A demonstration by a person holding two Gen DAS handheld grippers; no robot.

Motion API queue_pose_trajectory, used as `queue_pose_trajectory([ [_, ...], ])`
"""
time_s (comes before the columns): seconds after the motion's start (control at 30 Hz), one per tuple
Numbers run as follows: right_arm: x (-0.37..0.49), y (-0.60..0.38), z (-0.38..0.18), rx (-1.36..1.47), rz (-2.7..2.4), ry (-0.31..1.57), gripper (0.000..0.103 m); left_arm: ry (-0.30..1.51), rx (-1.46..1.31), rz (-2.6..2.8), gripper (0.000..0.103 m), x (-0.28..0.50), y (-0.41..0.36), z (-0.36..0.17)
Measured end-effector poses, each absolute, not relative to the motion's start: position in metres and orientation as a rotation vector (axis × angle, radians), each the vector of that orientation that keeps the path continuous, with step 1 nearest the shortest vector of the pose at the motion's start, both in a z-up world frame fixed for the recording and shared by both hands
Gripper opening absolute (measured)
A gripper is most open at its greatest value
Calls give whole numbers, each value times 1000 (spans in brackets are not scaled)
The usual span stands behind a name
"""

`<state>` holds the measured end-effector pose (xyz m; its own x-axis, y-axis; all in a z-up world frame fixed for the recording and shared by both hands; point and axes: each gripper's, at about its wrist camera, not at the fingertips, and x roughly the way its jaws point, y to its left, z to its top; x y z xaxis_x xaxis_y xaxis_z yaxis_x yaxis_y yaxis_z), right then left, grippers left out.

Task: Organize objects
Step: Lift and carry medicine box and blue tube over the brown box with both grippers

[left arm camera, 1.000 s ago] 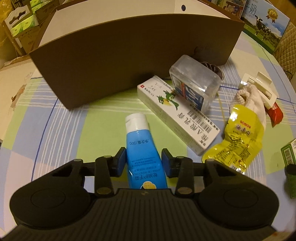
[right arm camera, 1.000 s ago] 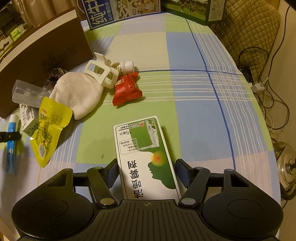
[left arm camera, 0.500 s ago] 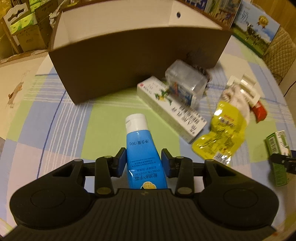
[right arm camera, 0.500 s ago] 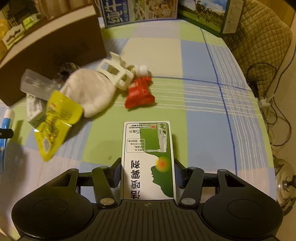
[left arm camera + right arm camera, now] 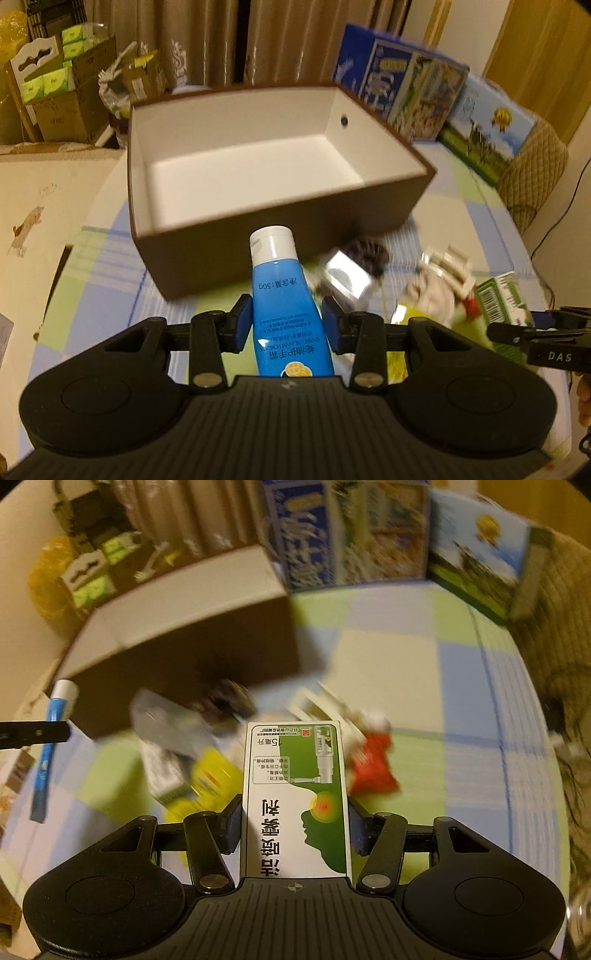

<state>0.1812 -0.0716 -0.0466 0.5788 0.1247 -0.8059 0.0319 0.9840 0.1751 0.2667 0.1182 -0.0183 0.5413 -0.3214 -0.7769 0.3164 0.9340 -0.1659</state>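
My left gripper is shut on a blue hand-cream tube with a white cap, held in the air in front of the brown box, whose white inside is bare. My right gripper is shut on a green and white medicine carton, lifted above the table. In the right wrist view the blue tube appears at far left beside the brown box. The carton and the right gripper show at the right edge of the left wrist view.
Blurred items lie on the checked tablecloth below: a clear plastic case, a yellow pouch, a red snack packet, a white clip and a cloth bag. Milk cartons stand behind the box.
Both grippers have risen and tilted up with their loads. The left one now looks down into the open box; the right one has lifted the carton off the table and swung left.
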Motion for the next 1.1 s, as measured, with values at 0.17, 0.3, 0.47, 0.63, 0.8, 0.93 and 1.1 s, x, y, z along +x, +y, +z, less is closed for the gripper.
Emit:
queue_pose_trajectory([
  [0.17, 219, -51, -24, 192, 134, 893, 52, 875, -15, -364, 35, 292, 121, -1],
  [0.3, 258, -33, -6, 190, 188, 839, 52, 841, -37, -354, 35, 319, 123, 14],
  [0.47, 305, -13, 5, 196, 231, 803, 52, 795, -57, -331, 35, 358, 121, 25],
  [0.63, 352, 4, 2, 181, 235, 806, 52, 791, -76, -310, 35, 396, 116, 22],
  [0.8, 389, 12, -13, 171, 219, 839, 52, 822, -84, -301, 35, 432, 110, 8],
  [0.93, 410, 10, -26, 154, 210, 863, 52, 854, -94, -294, 35, 454, 105, -8],
  [1.1, 434, 13, -45, 129, 207, 904, 52, 907, -103, -288, 35, 473, 98, -32],
])
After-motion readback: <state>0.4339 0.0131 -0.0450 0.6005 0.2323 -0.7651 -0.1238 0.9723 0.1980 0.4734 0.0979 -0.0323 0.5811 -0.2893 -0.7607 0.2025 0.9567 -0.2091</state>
